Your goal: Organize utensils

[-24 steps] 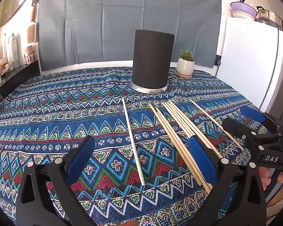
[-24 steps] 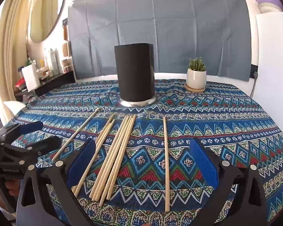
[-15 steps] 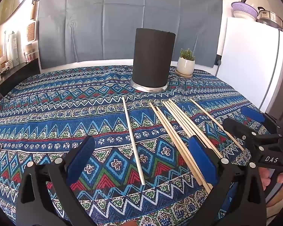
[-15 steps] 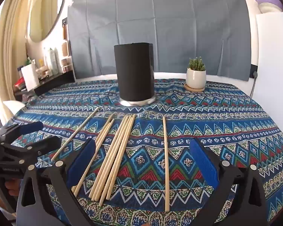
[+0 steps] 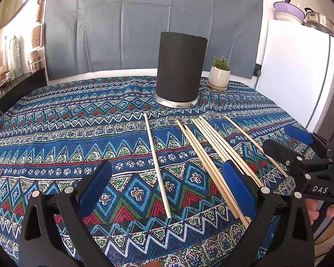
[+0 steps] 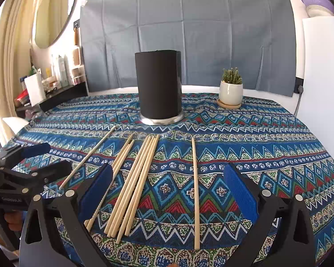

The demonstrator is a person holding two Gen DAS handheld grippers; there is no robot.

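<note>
Chopsticks (image 6: 133, 178) lie loose on the table (image 6: 267, 151) just ahead of both tongs, left (image 5: 167, 184) and right (image 6: 167, 184), each spread wide and empty. Better to pinch one stick mid-length, squarely, then carry it to the black holder (image 6: 159, 86) beyond.

A grey creased cloth (image 6: 187, 33) hangs across the white back wall at 12 o'clock, daylight washing in from the left. A round mirror (image 6: 53, 11) and a cluttered dark shelf (image 6: 55, 91) stand at 10 o'clock; a white fridge (image 5: 296, 71) topped with a lilac colander (image 5: 288, 9) at 2 o'clock
</note>
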